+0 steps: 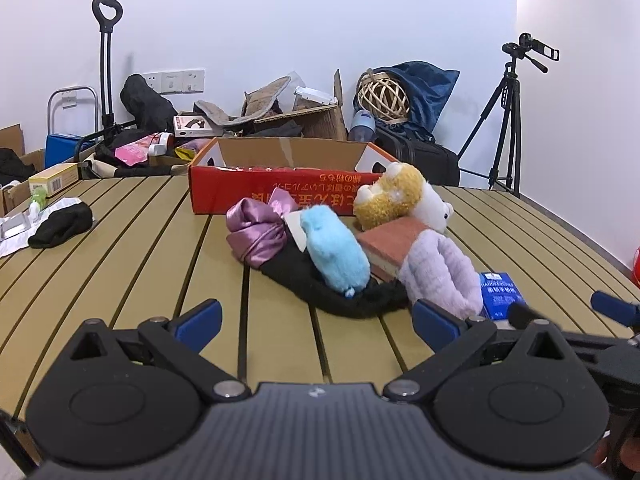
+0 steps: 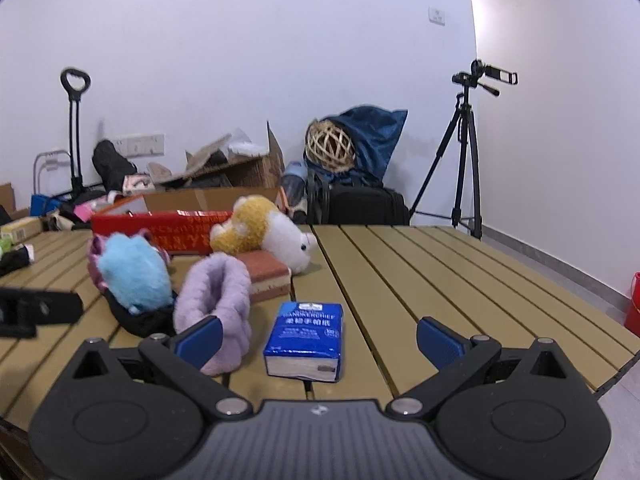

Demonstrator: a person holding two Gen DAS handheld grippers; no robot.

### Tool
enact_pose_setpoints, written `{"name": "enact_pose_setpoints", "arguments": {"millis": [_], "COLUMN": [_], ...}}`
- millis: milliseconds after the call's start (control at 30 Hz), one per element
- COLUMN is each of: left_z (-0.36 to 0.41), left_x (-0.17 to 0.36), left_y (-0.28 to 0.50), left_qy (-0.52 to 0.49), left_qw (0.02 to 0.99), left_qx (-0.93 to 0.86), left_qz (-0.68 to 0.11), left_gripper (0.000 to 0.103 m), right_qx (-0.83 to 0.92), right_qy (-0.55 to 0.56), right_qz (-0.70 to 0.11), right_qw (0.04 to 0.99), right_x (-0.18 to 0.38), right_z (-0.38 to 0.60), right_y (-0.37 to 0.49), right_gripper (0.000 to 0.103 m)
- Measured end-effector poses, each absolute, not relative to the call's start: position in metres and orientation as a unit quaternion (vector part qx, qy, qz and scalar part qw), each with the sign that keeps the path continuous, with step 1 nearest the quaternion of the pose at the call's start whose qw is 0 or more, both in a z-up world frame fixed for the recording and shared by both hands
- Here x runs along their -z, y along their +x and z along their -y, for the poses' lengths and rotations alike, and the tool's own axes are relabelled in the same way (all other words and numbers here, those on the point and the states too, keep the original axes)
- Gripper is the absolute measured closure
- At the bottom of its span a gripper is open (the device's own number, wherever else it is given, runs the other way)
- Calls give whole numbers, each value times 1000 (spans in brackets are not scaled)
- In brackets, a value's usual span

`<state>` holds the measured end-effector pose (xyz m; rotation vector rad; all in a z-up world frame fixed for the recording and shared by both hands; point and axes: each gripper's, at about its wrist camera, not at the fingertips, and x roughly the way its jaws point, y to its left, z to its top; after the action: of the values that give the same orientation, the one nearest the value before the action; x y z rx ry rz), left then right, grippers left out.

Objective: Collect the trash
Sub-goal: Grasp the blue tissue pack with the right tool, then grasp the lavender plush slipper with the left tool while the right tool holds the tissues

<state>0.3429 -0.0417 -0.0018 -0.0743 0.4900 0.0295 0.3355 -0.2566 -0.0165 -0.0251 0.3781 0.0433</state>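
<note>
Both grippers spread wide over a slatted table, grasping nothing.

The right gripper hovers with its blue fingers apart just before a blue tissue pack printed "HANDKERCHIEF", which lies near the table's near edge. Just left of the pack lies a lilac fuzzy slipper, touching a brick-coloured sponge block. The left gripper is likewise released, facing a black cloth under a light-blue plush and a purple satin pouch. Behind them a yellow-and-white plush leans by a red carton with upside-down printed characters at the far edge.
</note>
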Motion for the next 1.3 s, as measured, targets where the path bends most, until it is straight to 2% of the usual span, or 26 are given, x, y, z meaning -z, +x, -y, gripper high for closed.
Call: {"name": "enact_pose_setpoints", "arguments": {"millis": [467,667,700,733,1300], "left_z": [36,41,42,44,60], "left_x": [16,19,19,19,22], "left_y": [364,366,367,366,361], "left_qy": [-29,-25,-23,-21,-26], "left_qw": [965,964,964,964,963], "left_qx": [-31,-31,-31,-31,2], "left_qz": [-260,-263,-264,-264,-270], "left_gripper": [0,0,0,0,0], "right_qx": [-18,-26,-29,-32,-27], "right_qy": [-1,0,2,5,50], "right_qz": [-247,-251,-251,-253,-218], "right_qw": [969,968,968,967,974], "right_x": [43,47,48,48,37], "right_z": [250,250,251,252,285], "right_y": [384,390,390,391,373], "right_gripper": [2,32,44,52,53]}}
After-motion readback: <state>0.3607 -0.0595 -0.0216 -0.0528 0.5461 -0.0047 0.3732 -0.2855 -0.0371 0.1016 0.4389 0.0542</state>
